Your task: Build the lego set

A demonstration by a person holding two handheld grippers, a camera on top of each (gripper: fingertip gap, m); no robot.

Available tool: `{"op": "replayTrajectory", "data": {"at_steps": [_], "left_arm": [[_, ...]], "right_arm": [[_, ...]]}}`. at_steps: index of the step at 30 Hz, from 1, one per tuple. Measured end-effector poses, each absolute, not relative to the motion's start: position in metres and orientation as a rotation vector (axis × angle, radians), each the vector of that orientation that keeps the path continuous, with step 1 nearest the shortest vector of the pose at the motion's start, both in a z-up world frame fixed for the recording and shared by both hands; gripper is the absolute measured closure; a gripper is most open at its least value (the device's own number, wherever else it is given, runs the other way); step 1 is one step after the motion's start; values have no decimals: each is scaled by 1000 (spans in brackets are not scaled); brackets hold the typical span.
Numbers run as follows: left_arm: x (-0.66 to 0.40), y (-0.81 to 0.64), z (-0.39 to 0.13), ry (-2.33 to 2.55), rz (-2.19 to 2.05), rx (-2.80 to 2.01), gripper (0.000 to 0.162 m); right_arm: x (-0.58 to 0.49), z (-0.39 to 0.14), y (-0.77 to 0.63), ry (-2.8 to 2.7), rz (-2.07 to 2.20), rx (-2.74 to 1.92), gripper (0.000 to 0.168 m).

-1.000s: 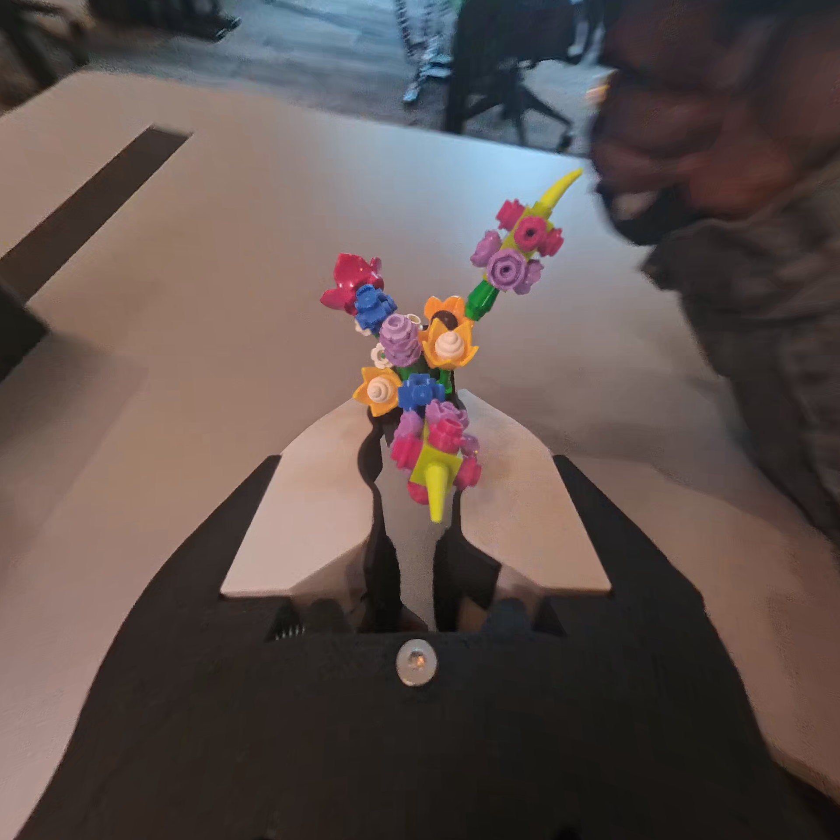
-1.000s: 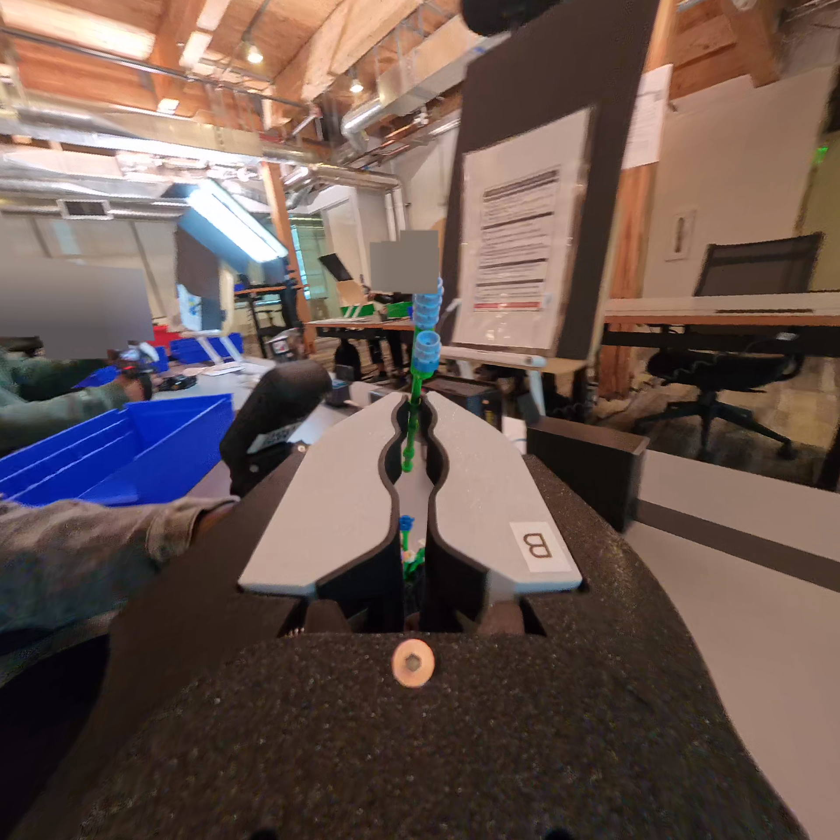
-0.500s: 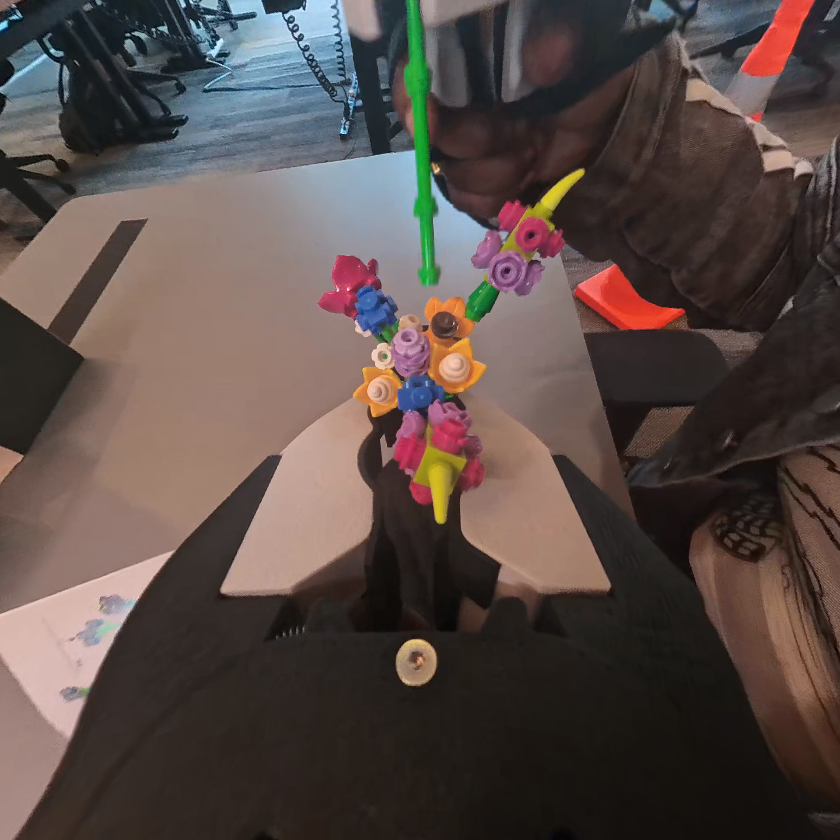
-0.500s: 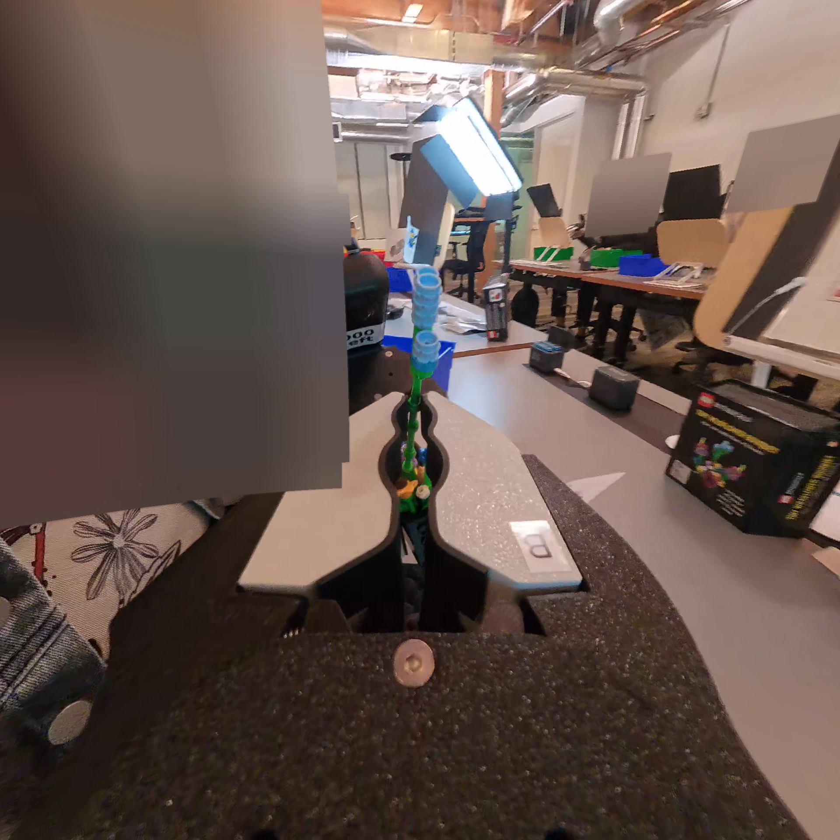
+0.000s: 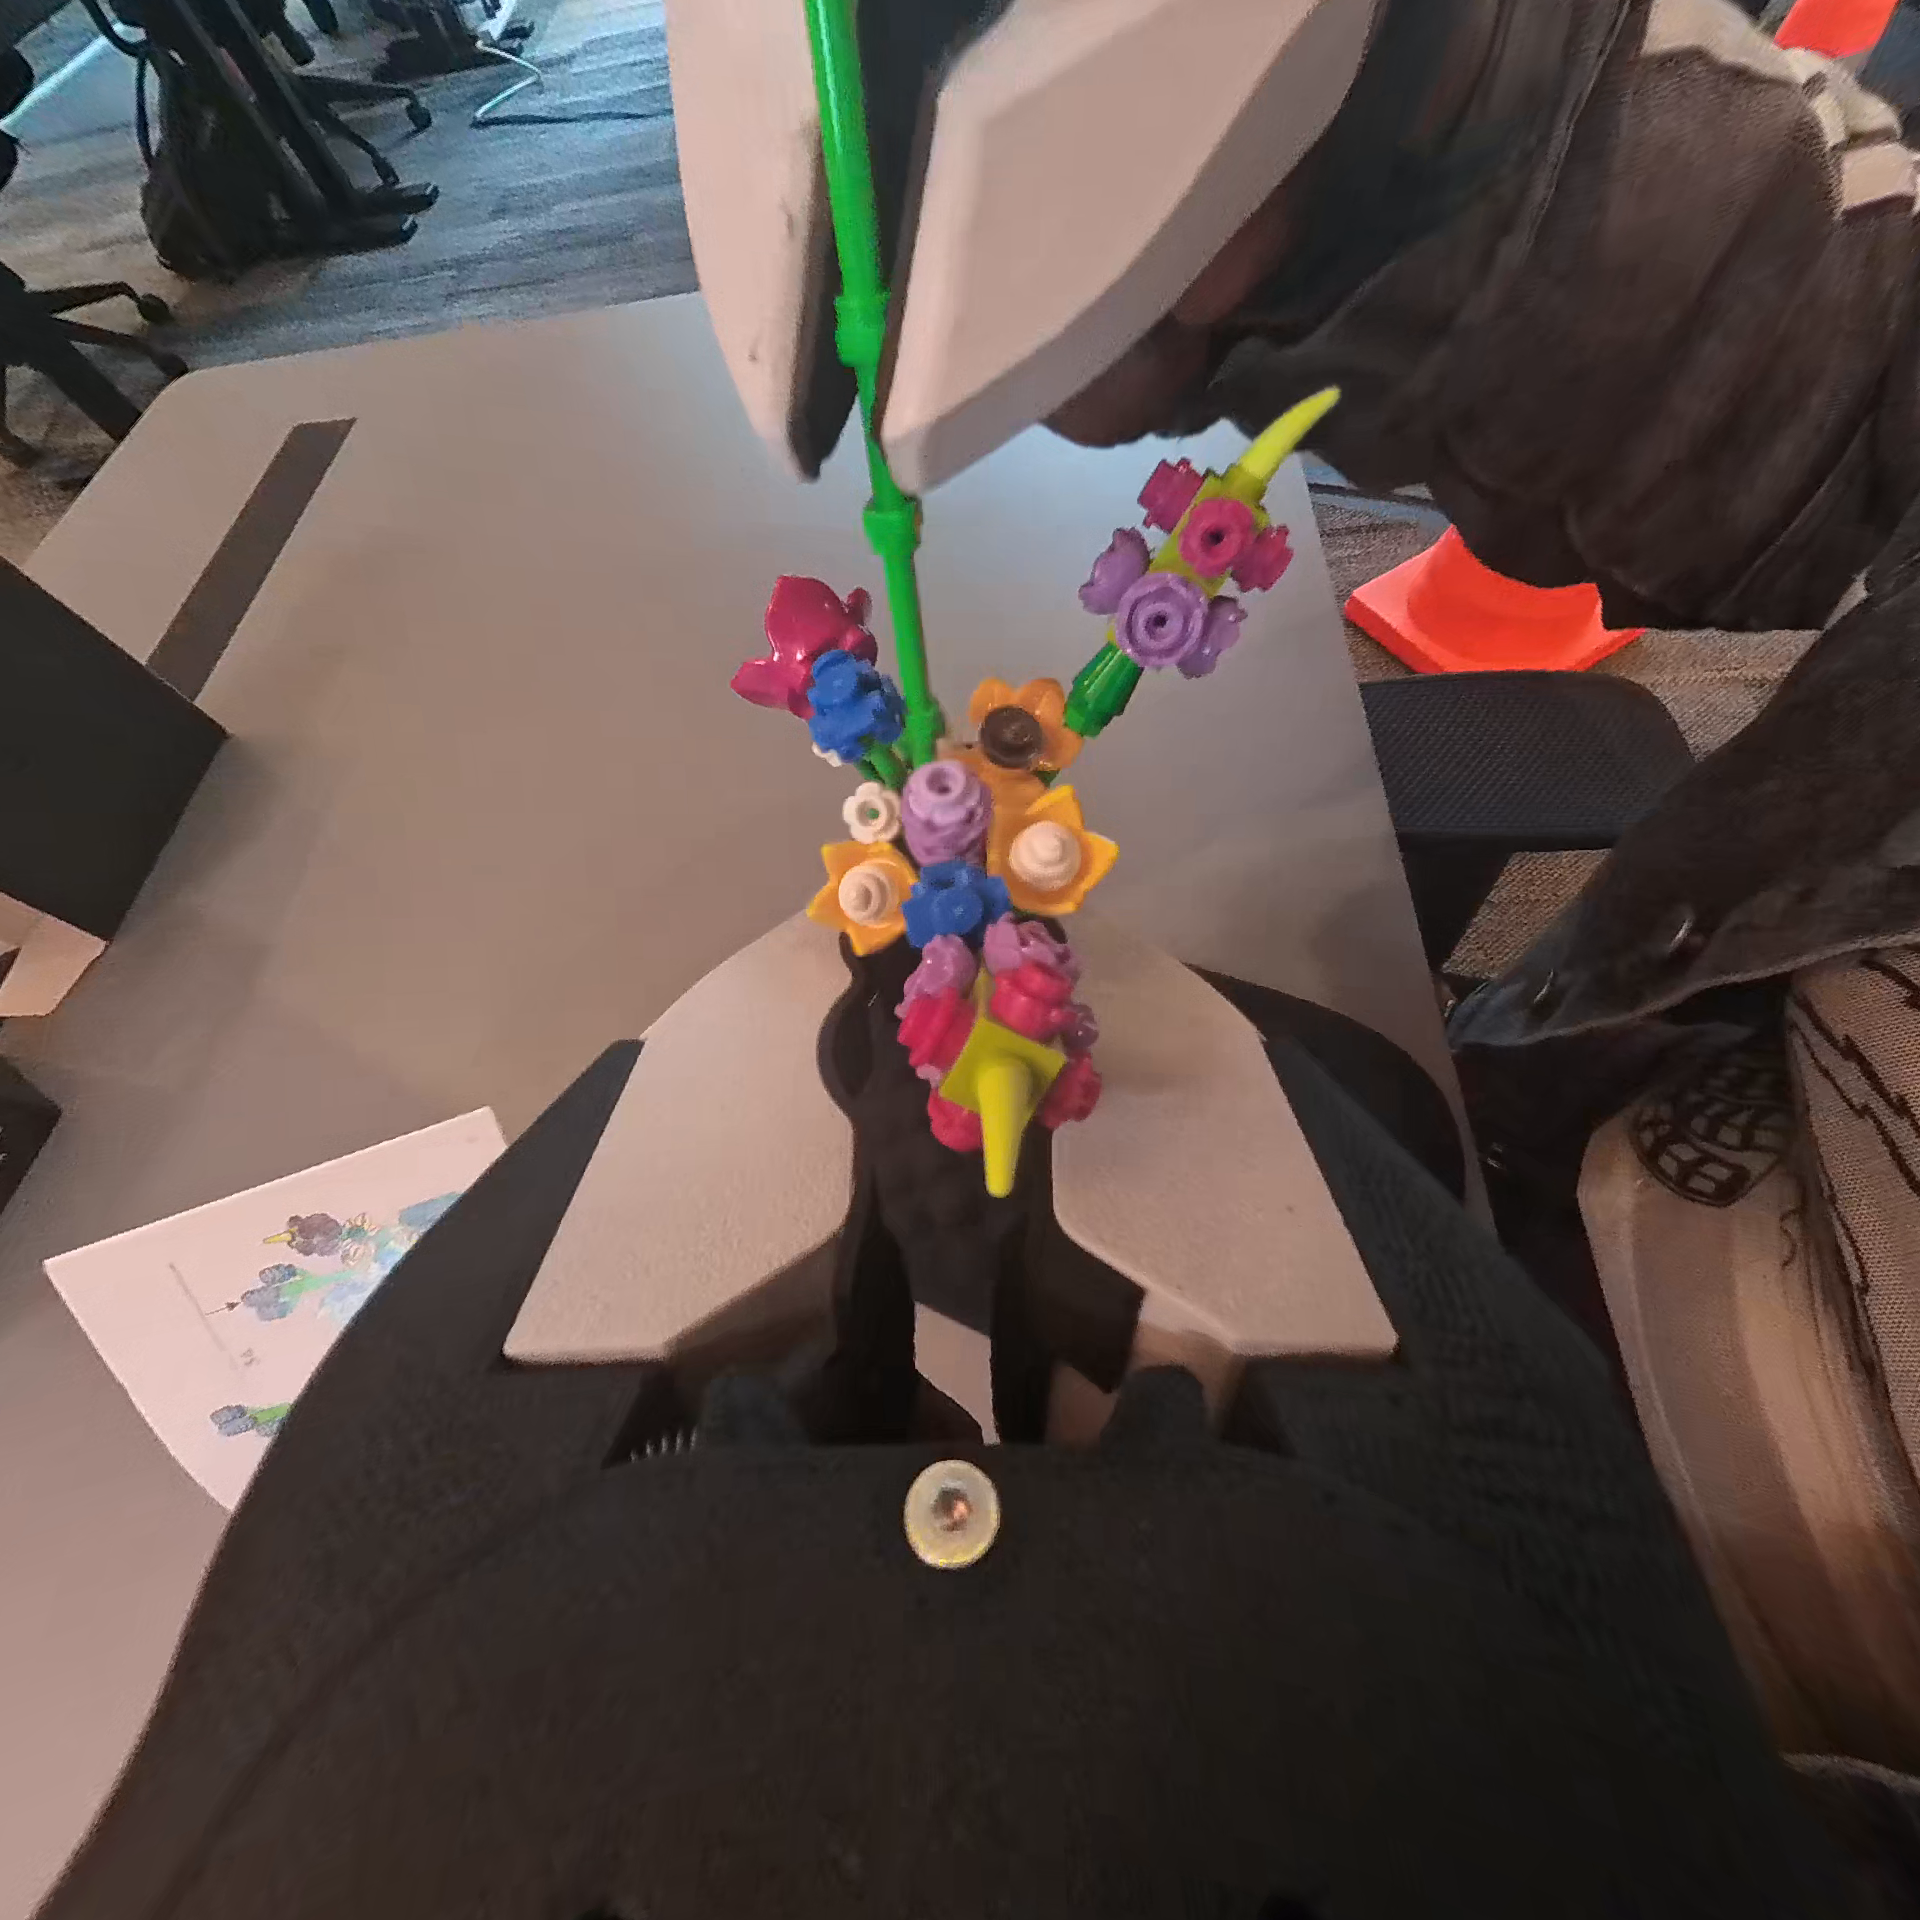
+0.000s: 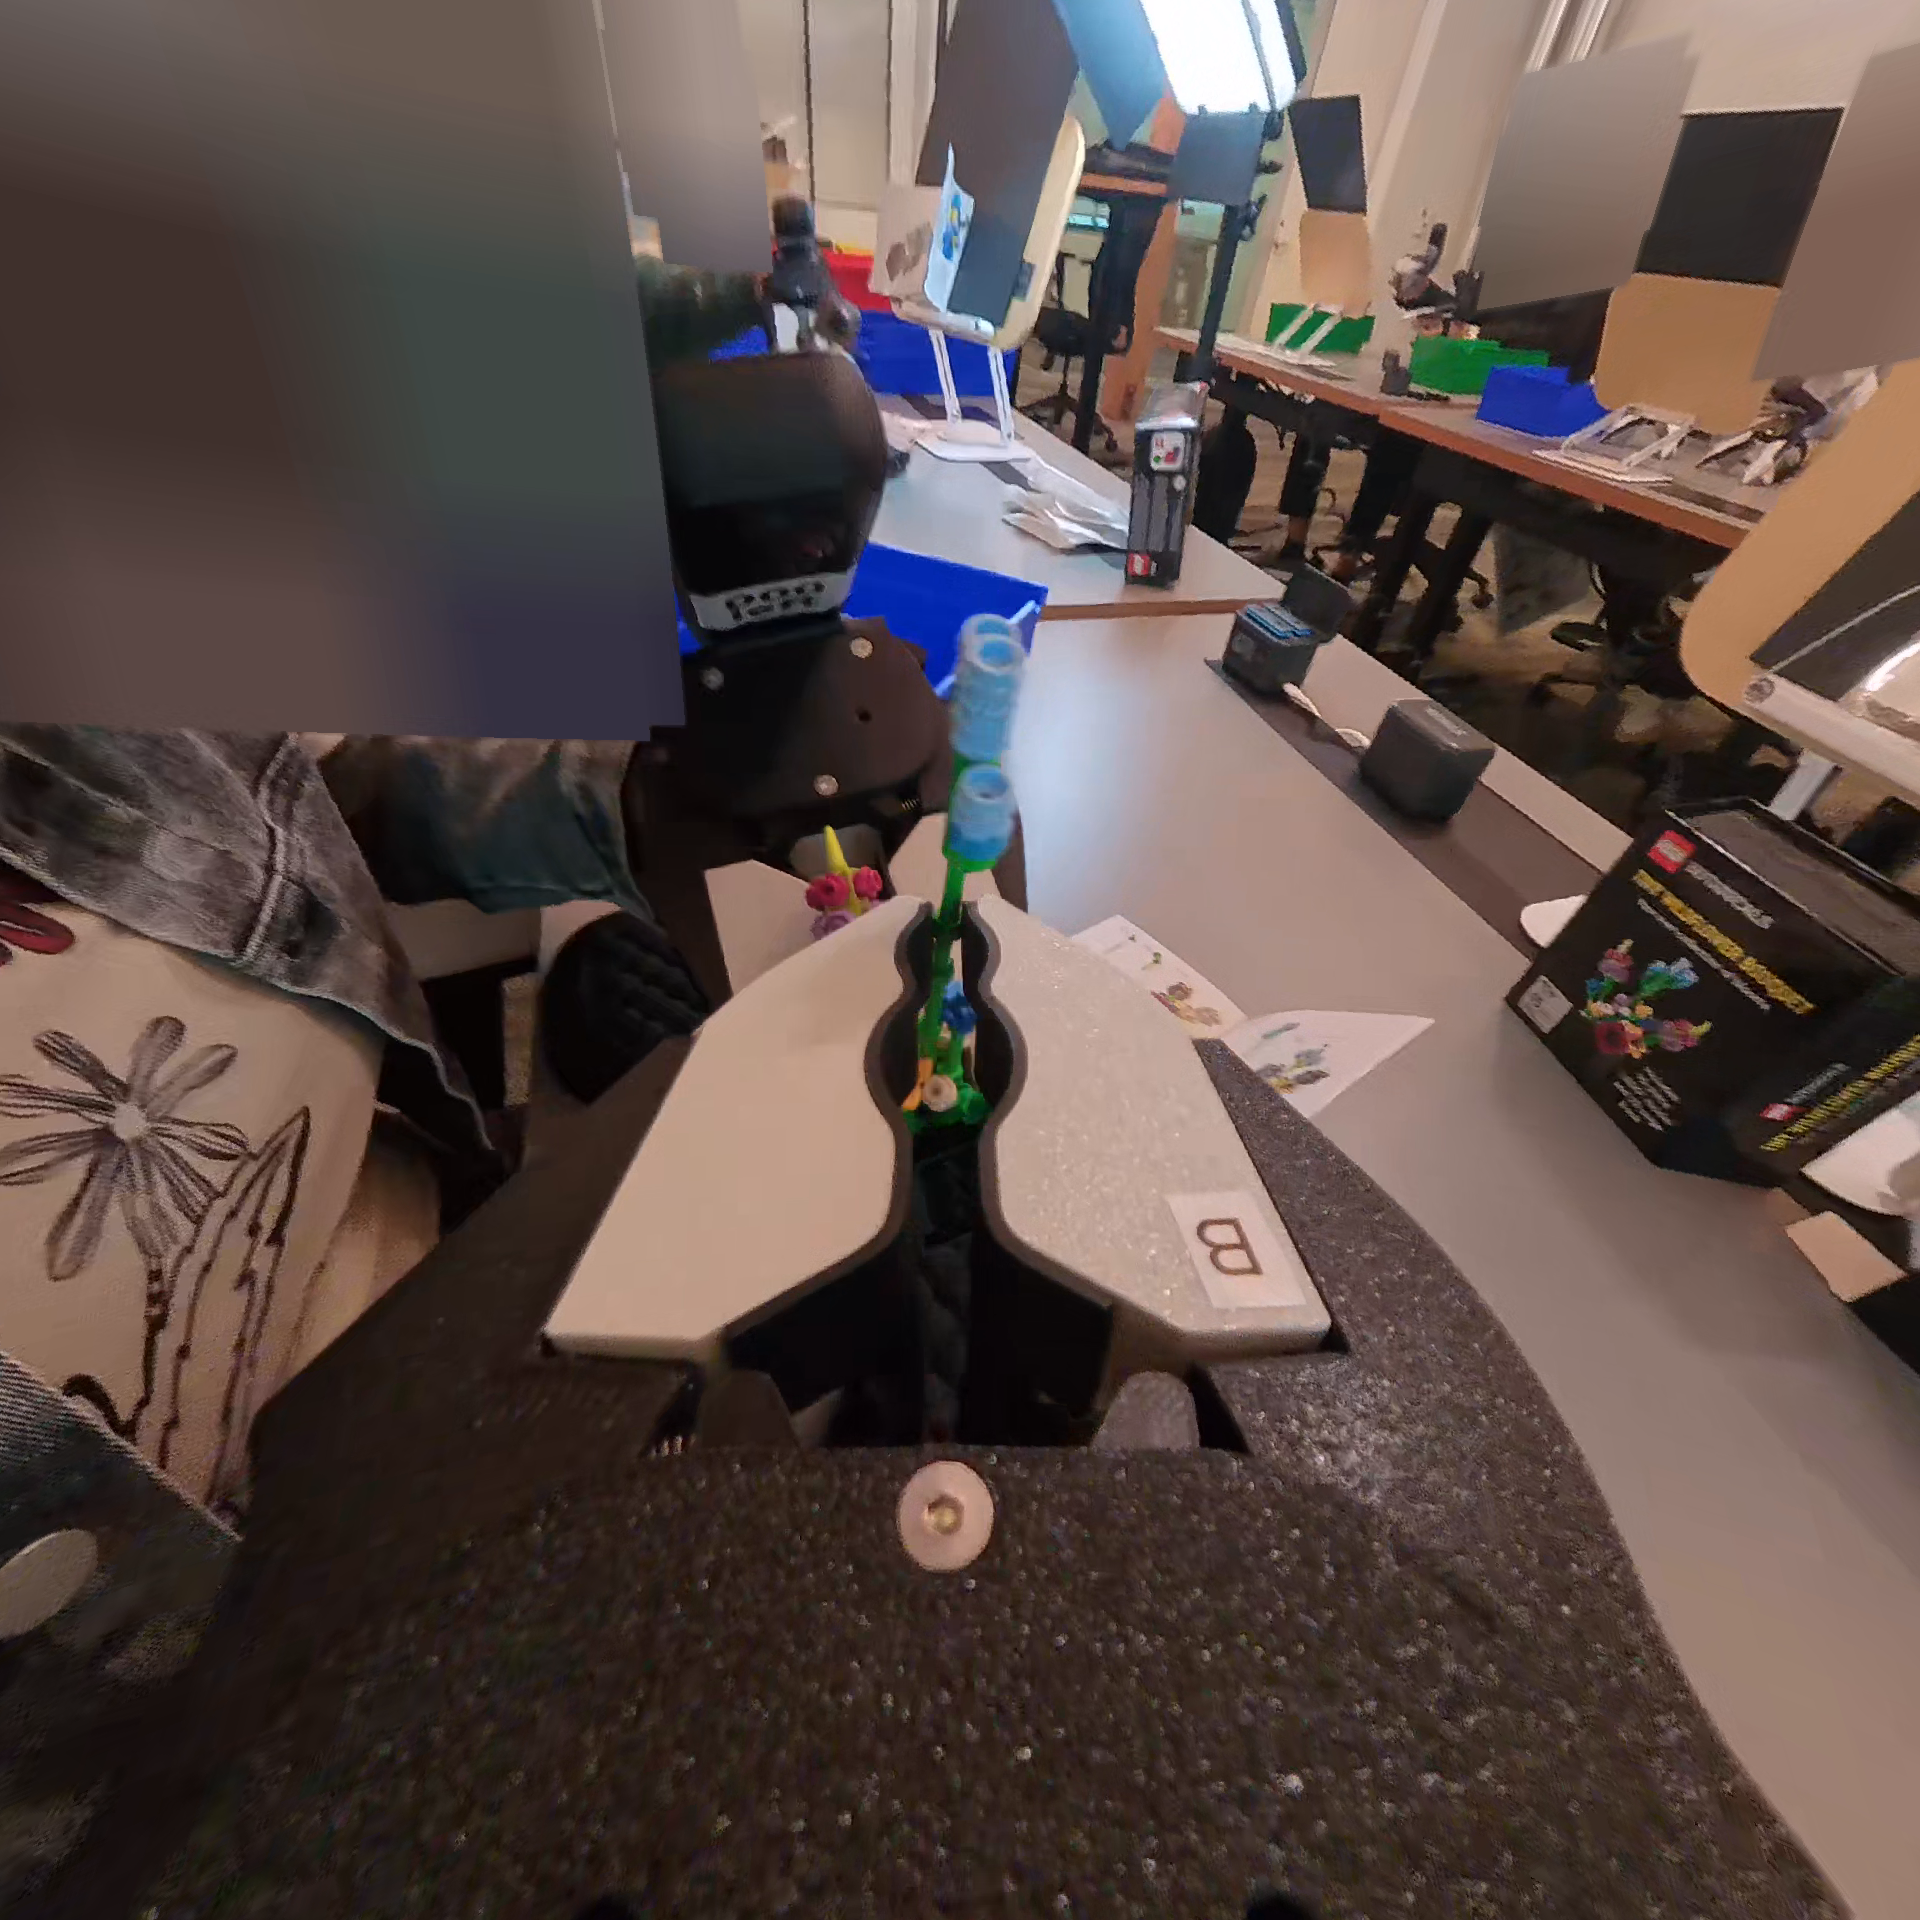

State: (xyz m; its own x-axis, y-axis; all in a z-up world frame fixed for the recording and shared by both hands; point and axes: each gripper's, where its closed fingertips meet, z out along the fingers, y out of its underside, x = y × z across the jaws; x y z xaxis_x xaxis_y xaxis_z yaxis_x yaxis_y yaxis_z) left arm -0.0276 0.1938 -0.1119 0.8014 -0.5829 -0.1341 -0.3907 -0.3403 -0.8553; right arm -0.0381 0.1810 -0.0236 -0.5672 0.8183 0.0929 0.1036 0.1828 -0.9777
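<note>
Gripping the nearly complete bouquet (image 5: 956, 862) at centre, the left gripper (image 5: 951, 1039) faces the right gripper (image 5: 847, 457), far, clamping a green stem (image 5: 894, 582) entering it. Right wrist view: stem (image 6: 951, 935) pinched, blue-tipped; seating remains.

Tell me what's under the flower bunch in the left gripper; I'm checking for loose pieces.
Under the flower bunch only the left gripper fingers show, and gray table beyond. The bunch's base is hidden between them.
</note>
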Motion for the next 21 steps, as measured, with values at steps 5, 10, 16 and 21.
{"op": "replayTrajectory", "data": {"at_steps": [5,10,16,21], "left_arm": [[-29,193,-111,723,-247,-1977,134],[-32,192,-119,727,-254,-2025,134],[-32,190,-123,715,-310,-2049,134],[-30,190,-125,688,-421,-2060,134]], "right_arm": [[-41,-33,177,-1899,1388,-888,163],[-45,-42,176,-2022,1292,-940,163],[-45,-49,175,-2180,1112,-944,163],[-50,-56,175,-2242,1098,-968,163]]}}
